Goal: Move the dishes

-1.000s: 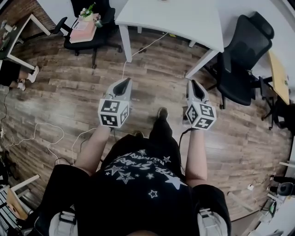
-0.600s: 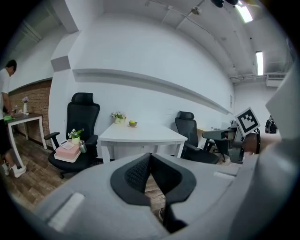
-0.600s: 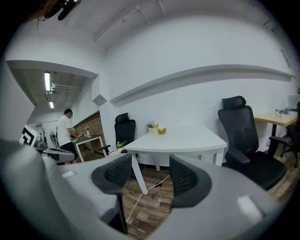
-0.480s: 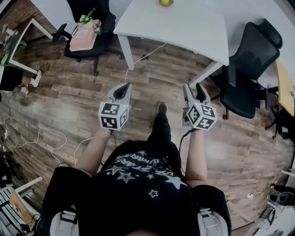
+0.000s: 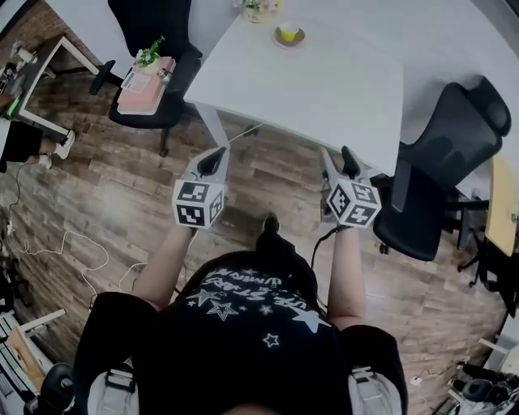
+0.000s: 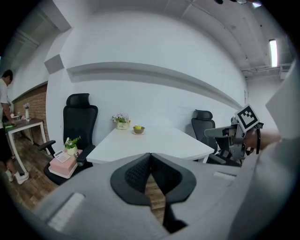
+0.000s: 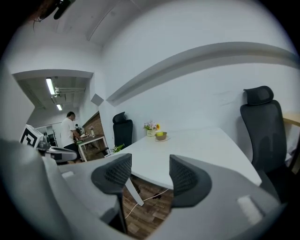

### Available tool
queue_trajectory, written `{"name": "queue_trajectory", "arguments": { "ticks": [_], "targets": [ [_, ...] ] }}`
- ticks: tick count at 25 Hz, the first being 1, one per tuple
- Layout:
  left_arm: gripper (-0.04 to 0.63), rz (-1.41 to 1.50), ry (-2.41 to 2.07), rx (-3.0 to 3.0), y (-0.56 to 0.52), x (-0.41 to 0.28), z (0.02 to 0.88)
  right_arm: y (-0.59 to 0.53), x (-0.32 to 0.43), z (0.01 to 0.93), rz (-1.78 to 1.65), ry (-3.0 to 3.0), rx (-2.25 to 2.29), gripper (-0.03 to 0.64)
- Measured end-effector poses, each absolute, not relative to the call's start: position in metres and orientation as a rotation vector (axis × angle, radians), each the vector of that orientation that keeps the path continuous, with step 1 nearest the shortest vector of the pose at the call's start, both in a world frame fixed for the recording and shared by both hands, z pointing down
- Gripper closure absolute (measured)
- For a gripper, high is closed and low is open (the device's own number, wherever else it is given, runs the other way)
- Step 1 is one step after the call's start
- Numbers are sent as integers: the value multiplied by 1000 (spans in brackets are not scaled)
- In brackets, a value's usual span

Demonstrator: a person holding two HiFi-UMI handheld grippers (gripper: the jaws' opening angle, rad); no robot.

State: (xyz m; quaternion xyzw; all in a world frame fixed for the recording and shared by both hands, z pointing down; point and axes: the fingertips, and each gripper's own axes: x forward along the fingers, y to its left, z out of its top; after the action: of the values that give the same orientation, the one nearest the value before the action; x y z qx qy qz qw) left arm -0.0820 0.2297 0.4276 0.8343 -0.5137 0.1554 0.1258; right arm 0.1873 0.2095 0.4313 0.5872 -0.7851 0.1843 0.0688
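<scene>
Dishes: a small bowl point(image 5: 289, 33) with something yellow in it, on a saucer point(image 5: 301, 39), at the far end of the white table point(image 5: 324, 89), just beside a flower pot point(image 5: 258, 8). Both grippers are well apart from them, held over the wooden floor point(image 5: 122, 186) just short of the table's near edge.

Left gripper point(image 5: 217, 154) is clenched: in the left gripper view its black pads meet at the tips with nothing between them. It points towards the table, with the bowl and saucer past the jaws at the far side.

Right gripper point(image 5: 336, 156) is released. In the right gripper view the jaws stand apart and empty, and only floor, a table leg and a white cable show in the gap. The table's near edge sits just beyond the tips.

A black chair point(image 5: 150, 24) stands left of the table and carries a pink box point(image 5: 144, 74) and a small plant point(image 5: 148, 55) on its seat. Another black chair point(image 5: 454, 138) stands at the table's right side.

Both gripper views show a person point(image 7: 70, 126) in a white top at a desk point(image 5: 36, 69) far off to the left, by a brick wall.

The wearer's black star-print shirt point(image 5: 251, 324) fills the bottom of the head view, one foot point(image 5: 268, 225) forward.
</scene>
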Motion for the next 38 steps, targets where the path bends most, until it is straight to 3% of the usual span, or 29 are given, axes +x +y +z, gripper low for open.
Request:
{"name": "queue_trajectory", "arguments": {
  "ticks": [14, 38],
  "targets": [
    [584, 436, -1619, 2343, 95, -39, 425, 58, 221, 431, 560, -2468, 1606, 362],
    [584, 387, -1468, 2381, -105, -74, 435, -139, 145, 442, 584, -2396, 1574, 362]
  ]
}}
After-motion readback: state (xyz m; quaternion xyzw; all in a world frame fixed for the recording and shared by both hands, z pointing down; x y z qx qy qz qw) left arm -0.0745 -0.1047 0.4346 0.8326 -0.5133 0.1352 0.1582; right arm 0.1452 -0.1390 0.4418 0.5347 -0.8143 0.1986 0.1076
